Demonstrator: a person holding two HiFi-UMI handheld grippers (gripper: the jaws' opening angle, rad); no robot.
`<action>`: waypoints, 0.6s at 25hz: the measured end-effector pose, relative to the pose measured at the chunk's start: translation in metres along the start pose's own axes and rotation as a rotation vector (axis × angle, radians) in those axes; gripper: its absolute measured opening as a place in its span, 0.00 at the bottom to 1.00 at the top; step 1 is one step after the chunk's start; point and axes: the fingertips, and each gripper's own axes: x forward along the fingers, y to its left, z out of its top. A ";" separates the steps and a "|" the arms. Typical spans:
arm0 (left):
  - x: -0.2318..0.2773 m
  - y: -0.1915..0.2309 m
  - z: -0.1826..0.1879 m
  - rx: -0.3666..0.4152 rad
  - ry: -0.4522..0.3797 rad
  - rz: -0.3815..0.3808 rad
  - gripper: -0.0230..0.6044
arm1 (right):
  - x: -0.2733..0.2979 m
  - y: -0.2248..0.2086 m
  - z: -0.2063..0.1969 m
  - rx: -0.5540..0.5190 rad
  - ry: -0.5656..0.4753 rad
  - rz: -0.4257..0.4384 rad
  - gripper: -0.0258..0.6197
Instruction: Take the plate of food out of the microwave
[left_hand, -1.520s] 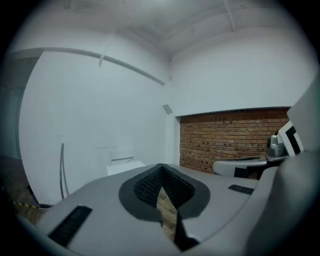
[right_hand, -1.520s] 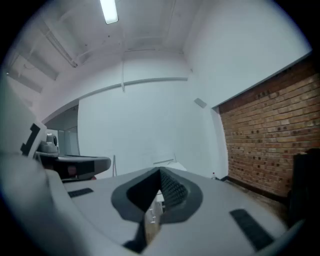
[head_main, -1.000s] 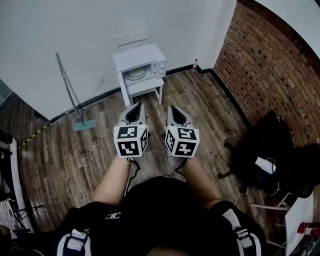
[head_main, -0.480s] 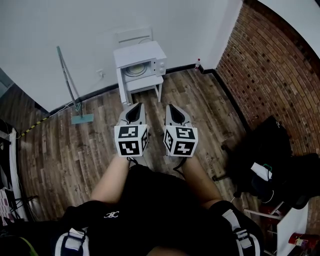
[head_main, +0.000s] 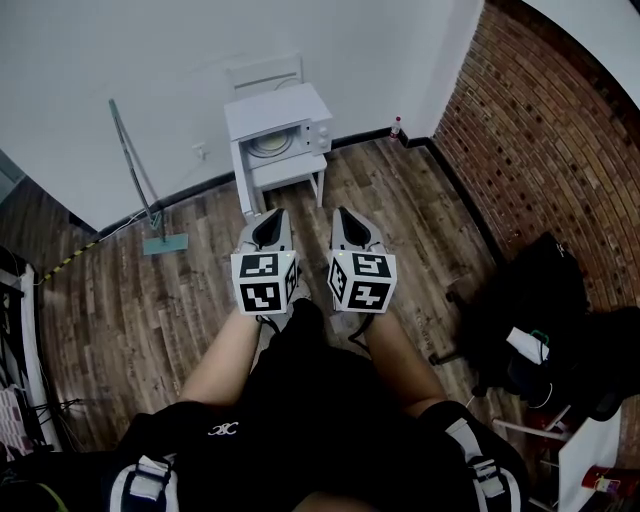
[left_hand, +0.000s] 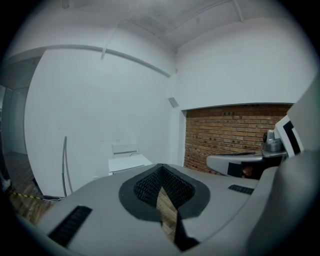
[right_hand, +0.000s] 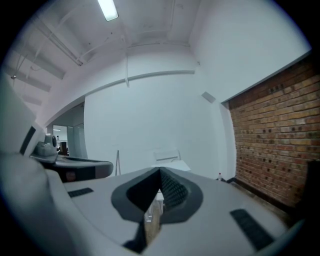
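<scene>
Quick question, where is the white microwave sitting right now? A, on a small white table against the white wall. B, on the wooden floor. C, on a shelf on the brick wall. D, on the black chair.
A: in the head view the white microwave stands on top of a small white table that is set against the white wall, raised off the floor.

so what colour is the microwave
The microwave is white, clearest in the head view.
</scene>
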 end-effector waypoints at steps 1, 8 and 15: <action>0.006 0.003 0.001 0.002 -0.002 -0.002 0.03 | 0.007 -0.001 0.001 -0.003 0.000 0.000 0.05; 0.063 0.033 0.006 -0.039 -0.003 -0.007 0.03 | 0.066 -0.015 0.008 -0.015 -0.012 -0.041 0.05; 0.130 0.077 0.011 -0.089 0.038 0.022 0.03 | 0.152 -0.025 0.021 0.010 0.018 -0.024 0.05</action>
